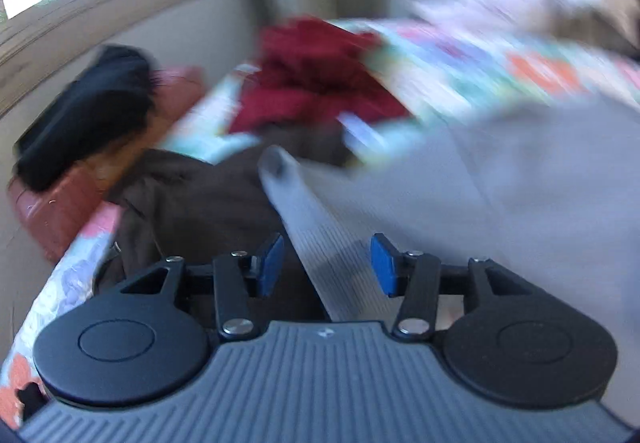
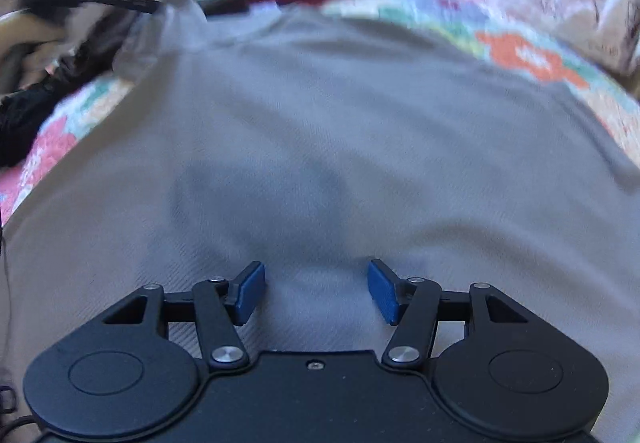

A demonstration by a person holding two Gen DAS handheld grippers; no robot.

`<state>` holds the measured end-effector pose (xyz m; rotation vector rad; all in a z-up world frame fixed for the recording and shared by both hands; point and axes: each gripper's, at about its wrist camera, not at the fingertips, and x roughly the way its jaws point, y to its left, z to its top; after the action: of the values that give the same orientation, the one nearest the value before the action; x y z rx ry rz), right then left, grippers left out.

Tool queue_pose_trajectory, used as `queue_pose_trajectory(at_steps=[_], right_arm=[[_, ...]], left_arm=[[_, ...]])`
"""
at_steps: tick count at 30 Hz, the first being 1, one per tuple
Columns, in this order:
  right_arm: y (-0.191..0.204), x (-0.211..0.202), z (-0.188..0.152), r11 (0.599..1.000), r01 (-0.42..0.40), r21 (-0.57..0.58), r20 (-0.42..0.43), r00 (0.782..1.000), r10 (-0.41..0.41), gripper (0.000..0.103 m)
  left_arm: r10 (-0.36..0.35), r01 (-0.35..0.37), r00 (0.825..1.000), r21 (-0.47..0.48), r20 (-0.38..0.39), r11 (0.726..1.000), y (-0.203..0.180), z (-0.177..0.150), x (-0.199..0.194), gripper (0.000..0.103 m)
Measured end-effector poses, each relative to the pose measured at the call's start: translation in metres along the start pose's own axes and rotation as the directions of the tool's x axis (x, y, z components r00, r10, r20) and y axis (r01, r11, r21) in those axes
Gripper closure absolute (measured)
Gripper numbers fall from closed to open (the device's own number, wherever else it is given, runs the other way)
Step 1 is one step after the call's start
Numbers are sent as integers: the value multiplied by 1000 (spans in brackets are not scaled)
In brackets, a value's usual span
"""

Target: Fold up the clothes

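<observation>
I have a grey garment [image 2: 328, 147] spread over the bed [image 2: 532, 55], which wears a bright flowered cover; it fills most of the right wrist view and lies fairly flat, with shallow ripples. In the left wrist view a narrow ribbed strip of the same grey cloth [image 1: 316, 243], probably a sleeve or a hem, runs up between the open fingers of the left gripper [image 1: 326, 265], and the pads stand apart from it on both sides, so nothing is held there. The right gripper [image 2: 316, 291] hangs over the middle of the garment with its jaws moderately wide and only cloth beneath, nothing pinched.

I judge the fabric light, soft and limp (a knit, by the ribbing): it will sag and crease, not hold a shape, and a single pinched layer may slip. I would take it at an edge or a corner, the ribbed strip for the left, the near hem for the right. A red garment [image 1: 316, 75] and a brown one [image 1: 200, 195] lie beyond, untouched.
</observation>
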<state>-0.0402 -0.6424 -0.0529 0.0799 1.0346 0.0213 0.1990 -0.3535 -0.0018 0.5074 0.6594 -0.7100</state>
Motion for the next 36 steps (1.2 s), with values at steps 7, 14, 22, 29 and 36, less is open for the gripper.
queue_pose_trajectory(at_steps=[7, 14, 22, 29, 36], right_arm=[[-6, -67, -15, 988, -105, -110, -56, 994, 99, 40], [-34, -147, -95, 995, -75, 64, 121, 990, 67, 41], [-29, -204, -210, 950, -124, 288, 194, 979, 69, 41], [-28, -218, -283, 853, -142, 502, 146, 986, 78, 41], [-14, -202, -336, 758, -111, 642, 140, 990, 26, 40]], left_arm=[[-37, 38, 996, 18, -77, 999, -14, -76, -76, 56], [58, -55, 988, 20, -146, 998, 16, -134, -152, 57], [94, -75, 975, 99, -201, 992, 45, -180, -224, 57], [-33, 45, 977, 55, -210, 997, 78, -188, -246, 59], [-436, 413, 894, -183, -106, 892, 25, -223, -212, 59]])
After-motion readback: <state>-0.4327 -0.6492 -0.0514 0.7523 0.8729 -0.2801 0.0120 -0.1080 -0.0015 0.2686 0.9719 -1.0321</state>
